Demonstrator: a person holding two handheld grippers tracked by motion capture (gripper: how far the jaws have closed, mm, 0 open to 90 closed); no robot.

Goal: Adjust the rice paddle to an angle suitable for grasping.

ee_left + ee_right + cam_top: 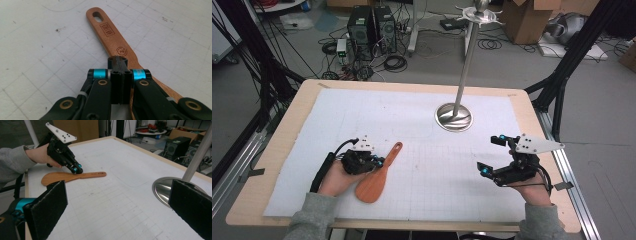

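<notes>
spatula (377, 175) lies lower left of centre in the high view, my left gripper (374, 161) down at its neck, my right gripper (493, 155) waiting lower right with jaws wide apart. left gripper view — my jaws sit together above the handle, touching or just above, i can't tell; perhaps to pin it. right gripper view — my pads (47, 206) frame the stand base (163, 190) at right.

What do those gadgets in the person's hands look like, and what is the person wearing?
Both are black linkage tools with turquoise bands near the jaws. The left gripper carries a pale three-cornered plate with small holes, brass-coloured pivot pins and a black cable trailing back. The right gripper has the same plate, and flat jaws faced with rough black pads. The person wears grey sleeves.
</notes>
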